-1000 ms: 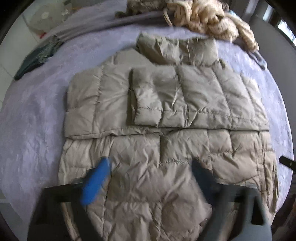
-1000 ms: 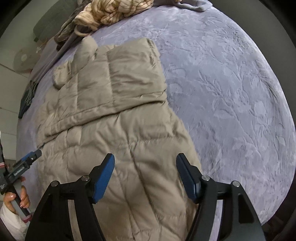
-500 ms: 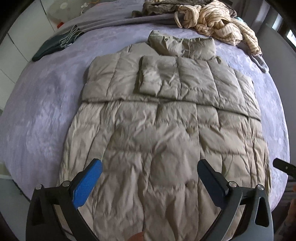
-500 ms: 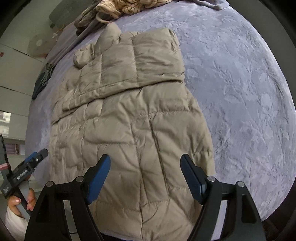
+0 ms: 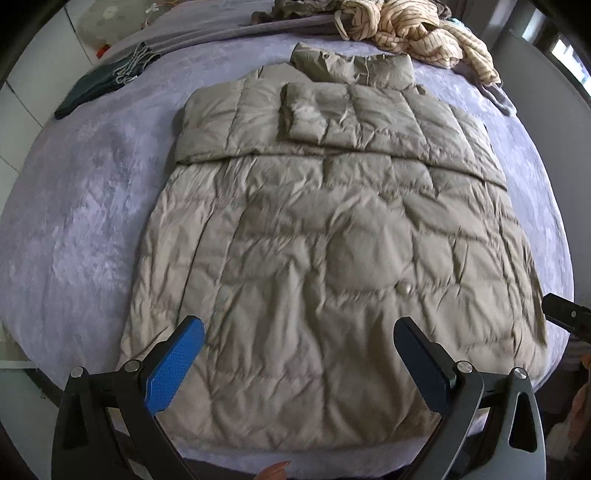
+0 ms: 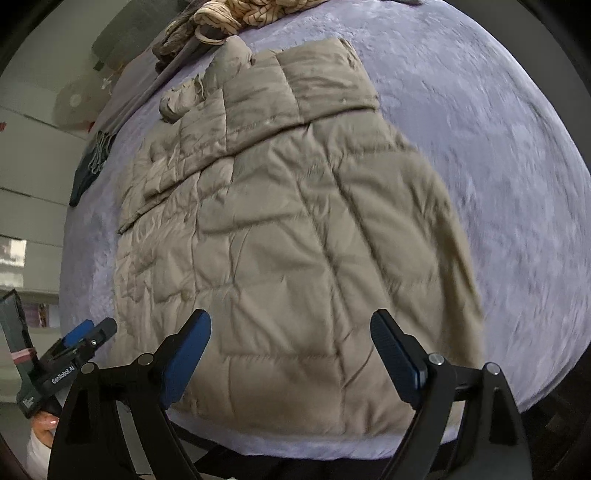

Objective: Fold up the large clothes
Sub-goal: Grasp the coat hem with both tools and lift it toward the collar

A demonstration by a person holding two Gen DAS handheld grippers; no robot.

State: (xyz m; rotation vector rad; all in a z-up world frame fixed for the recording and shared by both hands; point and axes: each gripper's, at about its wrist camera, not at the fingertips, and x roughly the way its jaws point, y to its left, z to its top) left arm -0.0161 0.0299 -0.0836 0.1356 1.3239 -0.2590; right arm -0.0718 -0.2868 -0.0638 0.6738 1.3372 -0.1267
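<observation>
A beige quilted puffer jacket (image 5: 325,240) lies flat on a lavender bed cover (image 5: 74,221), sleeves folded across its upper part, collar at the far end. It also shows in the right wrist view (image 6: 288,236). My left gripper (image 5: 299,362) is open and empty, hovering above the jacket's near hem. My right gripper (image 6: 291,354) is open and empty above the hem's right side. The left gripper shows at the lower left of the right wrist view (image 6: 88,332).
A striped cream garment (image 5: 413,33) is heaped at the far end of the bed. A dark folded garment (image 5: 99,88) lies at the far left. The bed's near edge (image 5: 295,461) runs just below the hem. Bare bed cover (image 6: 498,129) spreads right of the jacket.
Both grippers have pulled back toward the near edge of the bed and risen, so more of the jacket and its hem is in view. The jacket has not moved.
</observation>
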